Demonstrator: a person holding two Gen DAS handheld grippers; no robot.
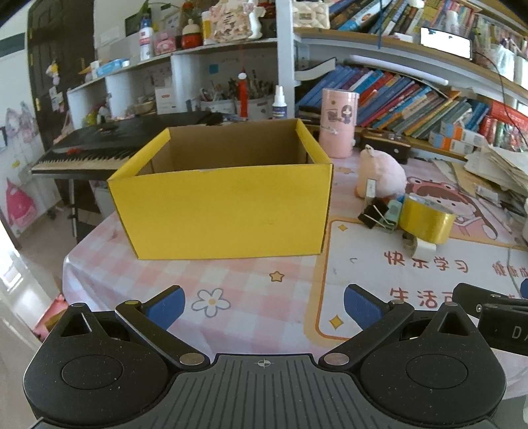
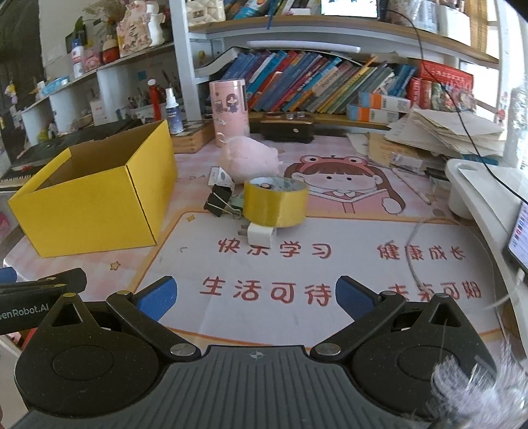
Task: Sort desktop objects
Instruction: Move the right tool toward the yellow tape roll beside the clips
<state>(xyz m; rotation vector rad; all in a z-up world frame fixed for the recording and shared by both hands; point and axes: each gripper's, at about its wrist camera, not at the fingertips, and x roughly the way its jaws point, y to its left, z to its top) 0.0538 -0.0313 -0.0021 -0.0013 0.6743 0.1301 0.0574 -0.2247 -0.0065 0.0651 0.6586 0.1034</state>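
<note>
Beside yellow box (image 2: 95, 204): tape roll (image 2: 275, 203), binder clip (image 2: 218, 200).

Both views are evenly lit by daylight, bright without harsh shadows. A blown-out white rectangular panel (image 1: 445, 42) glares on the upper shelf in the left wrist view. The yellow cardboard box (image 1: 221, 211) casts only a faint shadow on the pink checked tablecloth (image 1: 158, 274). Fisheye distortion bends the white shelf boards (image 2: 330, 31) and darkens the corners. A fuzzy pale sleeve edge (image 2: 475, 389) is blurred at lower right. Central objects stay reasonably sharp.
</note>
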